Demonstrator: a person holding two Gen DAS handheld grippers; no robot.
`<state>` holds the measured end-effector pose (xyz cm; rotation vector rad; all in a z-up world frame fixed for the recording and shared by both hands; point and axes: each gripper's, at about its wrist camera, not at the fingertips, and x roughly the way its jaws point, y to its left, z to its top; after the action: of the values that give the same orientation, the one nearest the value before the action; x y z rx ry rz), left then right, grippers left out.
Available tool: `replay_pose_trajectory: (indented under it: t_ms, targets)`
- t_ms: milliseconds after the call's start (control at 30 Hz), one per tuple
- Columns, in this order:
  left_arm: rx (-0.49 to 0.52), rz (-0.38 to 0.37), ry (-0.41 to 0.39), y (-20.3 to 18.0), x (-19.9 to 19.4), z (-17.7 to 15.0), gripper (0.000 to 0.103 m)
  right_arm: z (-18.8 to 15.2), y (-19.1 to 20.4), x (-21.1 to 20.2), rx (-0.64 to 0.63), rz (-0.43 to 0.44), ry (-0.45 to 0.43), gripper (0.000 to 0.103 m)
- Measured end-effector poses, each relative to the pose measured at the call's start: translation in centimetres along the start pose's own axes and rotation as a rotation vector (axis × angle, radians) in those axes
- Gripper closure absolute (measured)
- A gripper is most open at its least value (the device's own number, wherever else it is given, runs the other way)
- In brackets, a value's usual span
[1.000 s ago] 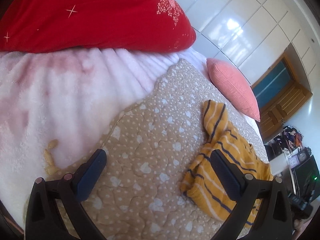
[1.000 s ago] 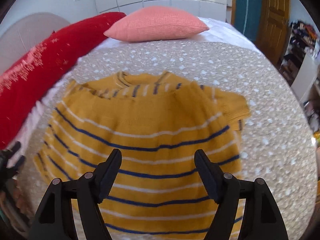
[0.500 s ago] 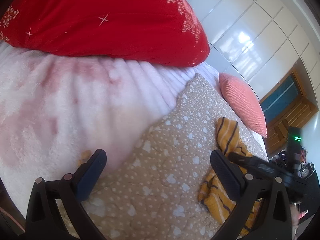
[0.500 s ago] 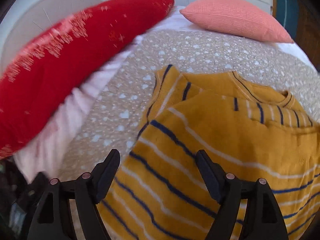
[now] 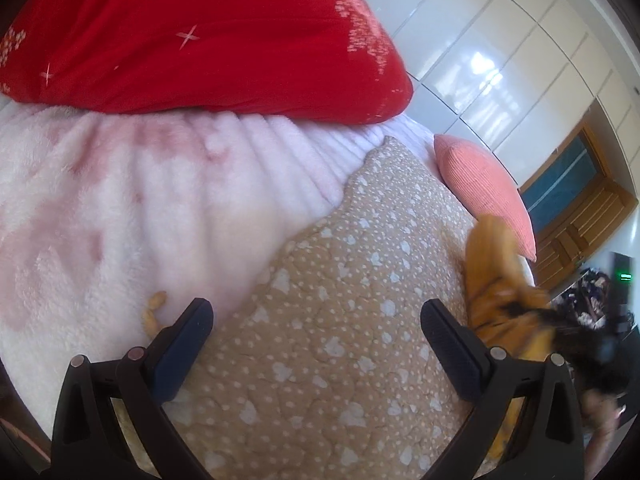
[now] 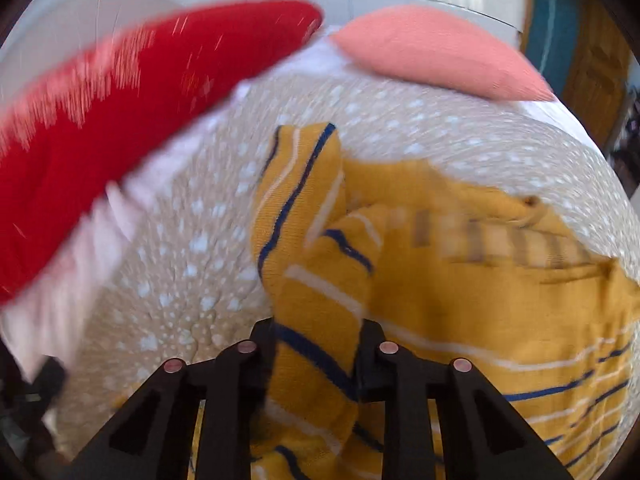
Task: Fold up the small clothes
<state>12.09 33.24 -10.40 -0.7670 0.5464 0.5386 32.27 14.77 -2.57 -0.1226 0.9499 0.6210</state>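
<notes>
A small mustard-yellow sweater (image 6: 460, 280) with navy and white stripes lies on the tan spotted quilt (image 6: 192, 280). My right gripper (image 6: 316, 336) is shut on the sweater's left sleeve, which bunches up between the jaws. In the left wrist view the sweater (image 5: 496, 292) is a blur at the right, with the dark right gripper beside it. My left gripper (image 5: 316, 324) is open and empty above the quilt (image 5: 340, 320), to the left of the sweater.
A big red pillow (image 5: 200, 36) and a pink fleece blanket (image 5: 120, 208) lie to the left. A coral cushion (image 6: 436, 52) sits at the far end of the bed. White wardrobes (image 5: 500, 40) and a wooden door (image 5: 580, 204) stand behind.
My right gripper has moved to the sweater's left sleeve and shut on it. My left gripper has drifted left, away from the sweater, and stays open.
</notes>
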Motion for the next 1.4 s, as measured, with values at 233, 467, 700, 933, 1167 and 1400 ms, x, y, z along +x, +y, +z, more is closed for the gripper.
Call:
replay_pose_trajectory:
  t_ms: [233,467,700,933,1167,1400]
  targets:
    - [0.078,-0.004,0.032,-3.2,-0.2,-2.3,0.0,-1.9,-17.9,-7.0,0.249,-0.015,-0.112,0.08]
    - [0.24,-0.02,0.134,-8.3,-1.3,-6.5,0.0,-9.0,-31.4,-6.6,0.545,0.142,-0.132,0.052]
    - [0.359,-0.026,0.154,-12.6,-3.7,-8.7,0.0,-9.4,-30.0,-13.6,0.417,0.072,-0.312,0.03]
    - [0.456,-0.071,0.141,-17.6,-5.3,-10.3,0.0,-11.6,-25.8,-17.1,0.357,0.019,-0.484,0.043]
    - [0.481,-0.14,0.195,-21.7,-3.4,-10.8,0.0,-14.9,-28.9,-9.0,0.482,0.214,-0.149,0.075]
    - [0.56,-0.145,0.245,-23.9,-0.2,-11.8,0.0,-18.8,-32.7,-9.3,0.582,0.286,-0.129,0.075]
